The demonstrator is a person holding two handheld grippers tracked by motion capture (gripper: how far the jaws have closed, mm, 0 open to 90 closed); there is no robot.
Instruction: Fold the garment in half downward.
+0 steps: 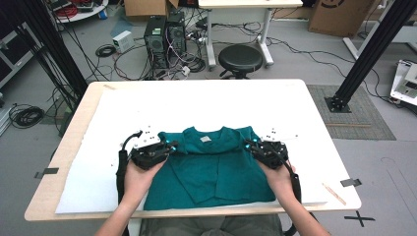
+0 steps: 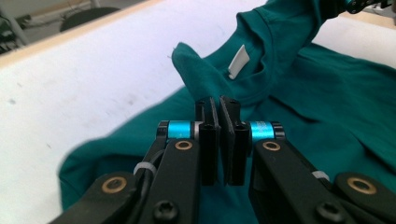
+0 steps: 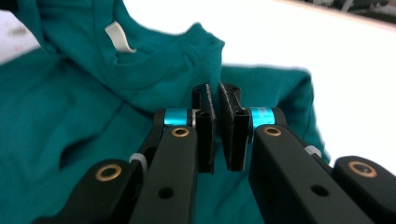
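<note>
Teal shirt (image 1: 211,167) is pinched at each shoulder | left tool (image 1: 167,146), right tool (image 1: 248,146) clamped on fabric | collar lies between them on tabletop (image 1: 305,113)

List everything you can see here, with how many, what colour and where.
T-shirt: one, teal, near middle of the table, both shoulders pinched and lifted.
Neck label: one, white, inside the collar.
Table: one, white sheet on a pale wood top.
Stool: one, black, on the floor behind the table.
Computer towers: two, black, floor at back.
Cardboard boxes: two, brown, far back.
Left gripper: one, black, shut on the shirt's shoulder.
Right gripper: one, black, shut on the other shoulder.
</note>
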